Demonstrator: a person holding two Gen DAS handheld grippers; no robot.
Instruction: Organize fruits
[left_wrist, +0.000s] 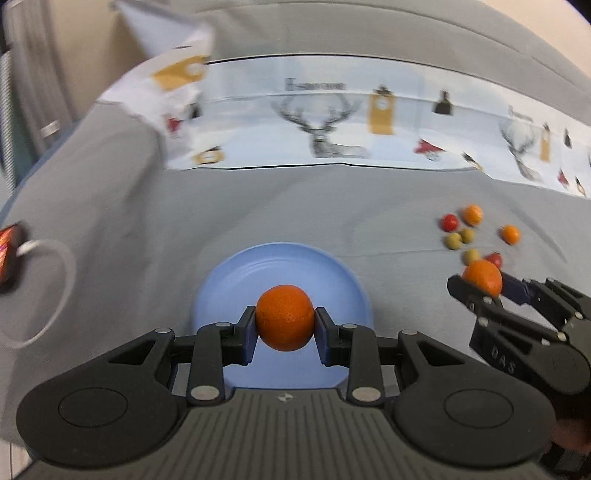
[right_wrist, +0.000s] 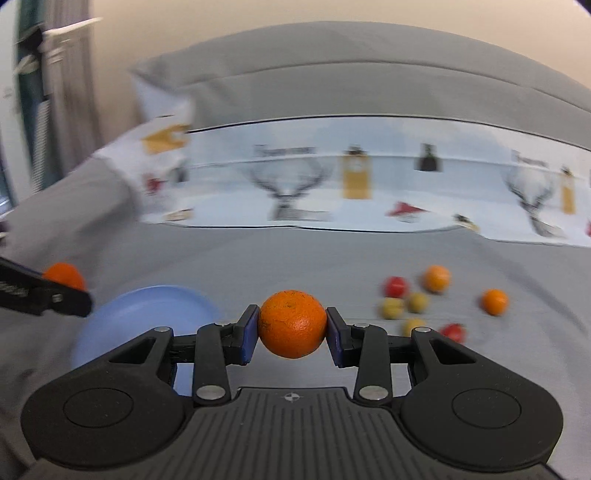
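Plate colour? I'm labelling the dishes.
Light blue, plain. The plate shows best in the left wrist view, under the left gripper's orange.

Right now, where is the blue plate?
In the left wrist view the blue plate lies on the grey cloth, directly below the orange held by the left gripper; the loose small fruits lie to its right.

Plate (left_wrist: 280, 266) lies left of loose fruits (left_wrist: 463, 236) on the cloth (left_wrist: 258, 206).
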